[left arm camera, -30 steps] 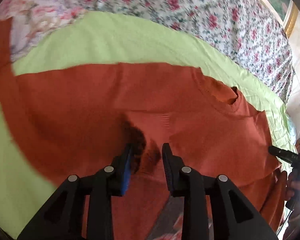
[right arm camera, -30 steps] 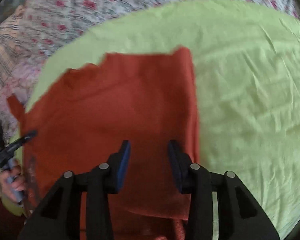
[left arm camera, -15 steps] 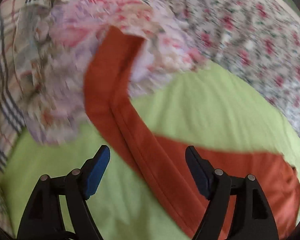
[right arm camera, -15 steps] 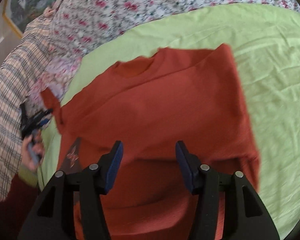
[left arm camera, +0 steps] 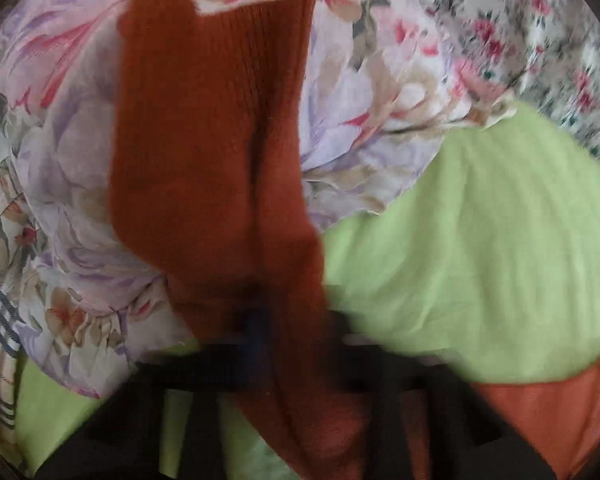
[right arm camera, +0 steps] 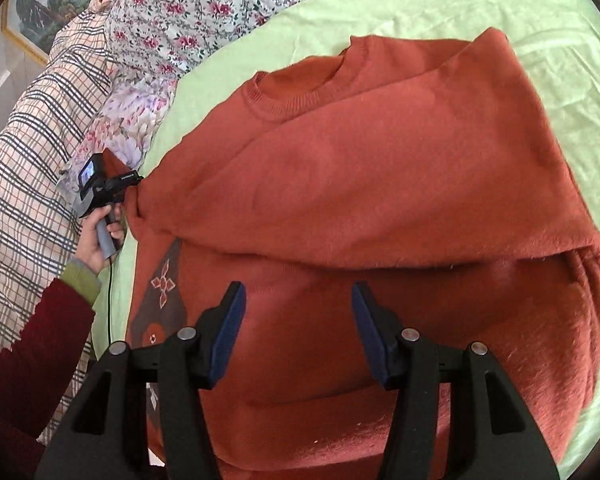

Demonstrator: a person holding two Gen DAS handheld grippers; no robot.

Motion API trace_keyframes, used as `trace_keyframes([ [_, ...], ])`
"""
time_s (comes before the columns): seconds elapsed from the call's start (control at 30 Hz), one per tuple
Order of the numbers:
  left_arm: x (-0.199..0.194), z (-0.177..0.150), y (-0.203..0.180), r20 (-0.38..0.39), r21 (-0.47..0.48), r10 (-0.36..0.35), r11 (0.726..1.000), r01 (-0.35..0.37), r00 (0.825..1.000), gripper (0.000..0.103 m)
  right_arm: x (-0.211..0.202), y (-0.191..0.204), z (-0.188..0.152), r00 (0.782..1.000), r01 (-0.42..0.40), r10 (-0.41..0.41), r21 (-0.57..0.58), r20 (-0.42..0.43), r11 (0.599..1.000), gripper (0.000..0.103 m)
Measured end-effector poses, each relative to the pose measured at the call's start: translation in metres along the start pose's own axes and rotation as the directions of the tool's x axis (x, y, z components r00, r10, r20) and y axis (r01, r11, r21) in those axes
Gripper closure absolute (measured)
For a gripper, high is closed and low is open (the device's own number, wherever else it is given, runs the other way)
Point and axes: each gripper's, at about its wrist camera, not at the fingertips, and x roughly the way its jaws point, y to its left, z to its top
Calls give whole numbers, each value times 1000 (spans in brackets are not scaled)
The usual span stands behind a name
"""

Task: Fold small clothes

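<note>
A rust-orange knitted sweater (right arm camera: 380, 184) lies on a light green sheet (right arm camera: 560, 92) spread over the bed, and it fills the middle of the right wrist view. Its round neckline sits toward 12 o'clock, one side is folded over the body, and a dark patch with a small diamond and flower pattern shows at about 8 o'clock; it is not writing that can be read, and no brand or label is visible on the cloth. The right claw (right arm camera: 298, 332) hovers over the lower part of the sweater with its blue pads apart, released, with nothing pressed between them. At about 9 o'clock in the same view the left hand (right arm camera: 96, 240), in a dark red sleeve with a green cuff, holds the left claw (right arm camera: 134, 184), which is clenched on the sleeve (left arm camera: 220, 140) of the sweater where the knit bunches up. In the left wrist view the picture is blurred, yet the ribbed cuff of this sleeve runs up to 12 o'clock over a pale floral cloth (left arm camera: 380, 120). A quilt with small red roses (right arm camera: 188, 12) and a checked blanket (right arm camera: 28, 160) lie from 9 to 11 o'clock, and a framed picture (right arm camera: 44, 12) hangs on the wall near 10 o'clock.
</note>
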Motion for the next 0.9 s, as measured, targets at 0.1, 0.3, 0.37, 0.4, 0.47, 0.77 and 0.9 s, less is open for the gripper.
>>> trace_keyframes([
  [0.1,-26,-5,1,63,-1,-74,997,74,995,97,-1,-1,-1,1000,-7,7,0,5,1000,47],
  [0.3,-106,-35,-36,164,102,-268,962,254,949,98,-4,4,-3,999,-37,37,-9,22,999,47],
  [0.37,-134,-51,-62,173,154,-340,936,316,924,98,-8,6,-4,998,-48,48,-8,31,999,47],
  [0.4,-144,-59,-77,170,175,-381,919,353,909,98,-10,7,-6,998,-50,50,-7,38,999,47],
  [0.47,-164,-77,-111,157,230,-453,881,413,878,98,-17,8,-8,997,-53,53,-5,54,999,47],
  [0.77,-209,-182,-247,-35,447,-634,681,580,772,97,-49,-19,-13,992,-22,14,65,124,998,47],
  [0.9,-193,-216,-279,-146,503,-596,643,578,790,90,-55,-31,-11,991,5,-19,104,136,995,47],
])
